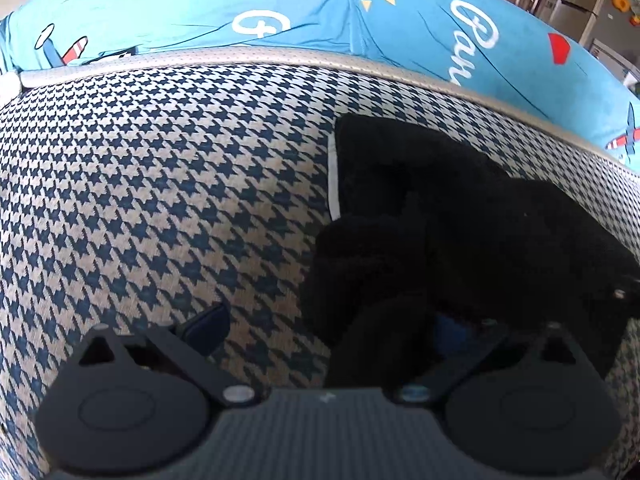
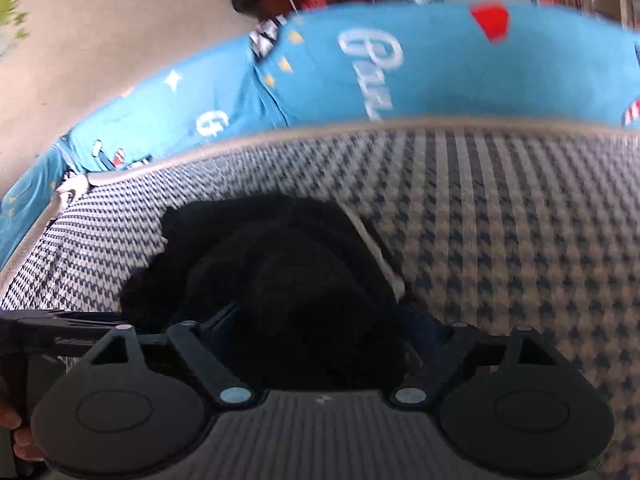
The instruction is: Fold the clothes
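Both tongs sit low over the seat: left gripper has its fingers spread wide, one blue pad bare on the houndstooth, the other tucked under or behind black cloth, so I can't tell if it pinches anything. Right gripper is also spread, with cloth bulging up between its fingers and hiding the pads; grip not confirmed. Largest to smallest: blue cushion runs along the back; houndstooth seat with grey piping takes up the foreground; the garment is a dark bunched heap on it, white edge showing along one side. Key relation: the heap lies right of centre for the left tool and dead ahead, partly under, the right tool, so the right is nearer its bulk. Long axis seems to run away from the tongs toward the piping, though the black fabric hides its folds. Seat left of the heap is bare; nothing blocks it. Whether it's crumpled or partly folded is unclear. Right view is motion-blurred.
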Motion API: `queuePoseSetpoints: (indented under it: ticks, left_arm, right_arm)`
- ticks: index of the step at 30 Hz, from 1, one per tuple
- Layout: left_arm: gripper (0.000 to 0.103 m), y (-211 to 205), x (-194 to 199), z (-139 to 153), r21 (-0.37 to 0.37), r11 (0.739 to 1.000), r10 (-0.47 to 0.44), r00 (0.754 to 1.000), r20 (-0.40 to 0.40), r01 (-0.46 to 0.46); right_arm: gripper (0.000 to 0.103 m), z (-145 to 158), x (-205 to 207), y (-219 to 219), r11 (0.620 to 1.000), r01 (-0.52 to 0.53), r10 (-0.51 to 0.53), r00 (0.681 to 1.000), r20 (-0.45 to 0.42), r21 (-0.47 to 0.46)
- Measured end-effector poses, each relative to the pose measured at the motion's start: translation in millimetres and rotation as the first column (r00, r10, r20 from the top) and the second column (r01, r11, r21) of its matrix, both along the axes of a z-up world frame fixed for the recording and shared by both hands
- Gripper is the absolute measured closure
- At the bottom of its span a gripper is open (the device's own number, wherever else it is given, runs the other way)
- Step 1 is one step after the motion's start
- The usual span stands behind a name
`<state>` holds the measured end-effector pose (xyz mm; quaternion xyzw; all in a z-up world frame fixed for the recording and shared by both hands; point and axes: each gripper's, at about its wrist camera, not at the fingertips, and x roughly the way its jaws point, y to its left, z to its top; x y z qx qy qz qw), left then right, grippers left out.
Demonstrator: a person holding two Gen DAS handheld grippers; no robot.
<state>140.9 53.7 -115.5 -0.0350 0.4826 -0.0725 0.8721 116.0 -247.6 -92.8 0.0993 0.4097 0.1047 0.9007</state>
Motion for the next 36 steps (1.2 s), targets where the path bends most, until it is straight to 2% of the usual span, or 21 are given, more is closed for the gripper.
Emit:
queuePoseSetpoints:
  ticks: [3, 7, 9, 10, 13, 16, 20, 27, 33, 36]
  left_arm:
    - [0.000, -2.0, -3.3, -1.1, 0.004, 1.000, -0.018, 1.000, -0.005, 0.018]
    - [0.000, -4.5, -7.4, -2.6, 0.007, 0.999, -0.040, 0.999, -0.013, 0.041]
    - [0.000, -4.1, -7.5, -3.1, -0.009, 0.999, -0.046, 0.999, -0.027, 0.046]
    - [0.000, -4.0, -7.5, -3.2, -0.017, 0.999, -0.050, 0.998, -0.033, 0.049]
    - [0.000, -6.3, -8.4, -3.5, -0.041, 0.997, -0.072, 0.996, -0.048, 0.070]
    - [0.000, -11.2, -10.0, -4.9, -0.047, 0.995, -0.090, 0.995, -0.052, 0.087]
    - [0.000, -17.4, -10.3, -5.9, -0.051, 0.996, -0.077, 0.996, -0.041, 0.075]
    - [0.000, -26.8, -6.2, -2.1, -0.050, 0.998, -0.038, 0.999, 0.009, 0.039]
    - [0.000, -33.4, 5.1, 8.5, -0.031, 0.999, 0.034, 0.994, 0.103, -0.031]
    - [0.000, -37.8, 12.1, 11.9, -0.030, 0.997, 0.071, 0.990, 0.125, -0.067]
  right_arm:
    - [0.015, -11.9, 5.6, -3.0, 0.997, 0.018, -0.013, 0.998, -0.067, 0.076]
    - [0.014, -23.4, 10.5, -6.0, 0.988, 0.030, -0.014, 0.994, -0.104, 0.155]
    - [0.015, -26.7, 12.3, -4.9, 0.987, 0.030, -0.015, 0.996, -0.092, 0.160]
    - [0.020, -26.7, 12.5, -3.5, 0.988, 0.020, -0.008, 0.997, -0.079, 0.154]
    - [0.046, -26.7, 14.1, 1.1, 0.988, -0.017, 0.026, 0.998, -0.052, 0.155]
    - [0.057, -25.4, 16.5, 6.1, 0.988, -0.044, 0.049, 0.998, -0.027, 0.148]
    - [0.067, -16.7, 20.6, 13.8, 0.988, -0.090, 0.087, 0.996, 0.032, 0.127]
    - [0.069, 0.4, 31.4, 29.5, 0.984, -0.157, 0.143, 0.977, 0.158, 0.080]
    - [0.070, 20.4, 38.3, 42.9, 0.975, -0.215, 0.190, 0.934, 0.302, 0.049]
    - [0.070, 27.4, 45.0, 48.3, 0.976, -0.214, 0.186, 0.916, 0.356, 0.041]
